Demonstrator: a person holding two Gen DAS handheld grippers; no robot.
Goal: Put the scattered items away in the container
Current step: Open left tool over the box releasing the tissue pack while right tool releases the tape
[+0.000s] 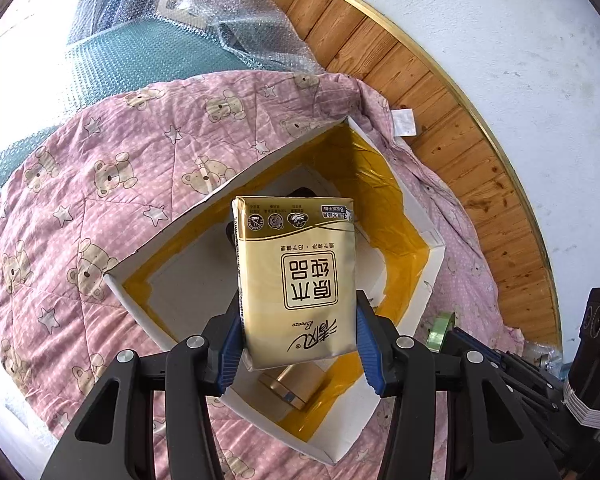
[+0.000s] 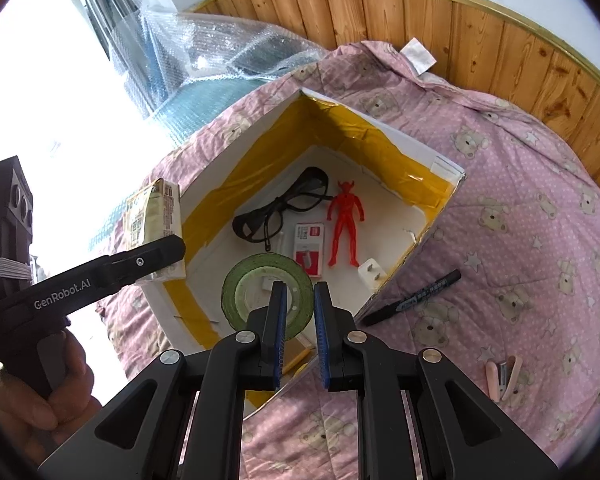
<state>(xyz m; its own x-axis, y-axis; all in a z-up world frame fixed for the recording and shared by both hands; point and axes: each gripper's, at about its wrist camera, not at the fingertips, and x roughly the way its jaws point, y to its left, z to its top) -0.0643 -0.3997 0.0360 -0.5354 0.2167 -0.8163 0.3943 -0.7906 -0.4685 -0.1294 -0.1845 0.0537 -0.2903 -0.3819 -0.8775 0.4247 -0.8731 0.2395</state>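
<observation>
My left gripper (image 1: pixel 298 336) is shut on a gold tissue pack (image 1: pixel 300 272), held upright above the open white box (image 1: pixel 140 312) lined with yellow tape. From the right wrist view the same pack (image 2: pixel 152 216) hangs over the box's left wall (image 2: pixel 204 184). My right gripper (image 2: pixel 300 308) is shut on the rim of a green tape roll (image 2: pixel 252 292), just over the box's near corner. Inside the box lie black glasses (image 2: pixel 284 208), a red figure (image 2: pixel 344 228), a staple box (image 2: pixel 310 248) and a white plug (image 2: pixel 372 274).
The box sits on a pink bear-print quilt (image 2: pixel 520 200). A black marker (image 2: pixel 412 300) and a pink stapler (image 2: pixel 504 376) lie on the quilt right of the box. Bubble wrap (image 2: pixel 220 52) is piled behind, with a wood-panelled wall (image 2: pixel 480 36) beyond. A hand (image 2: pixel 28 392) holds the left gripper.
</observation>
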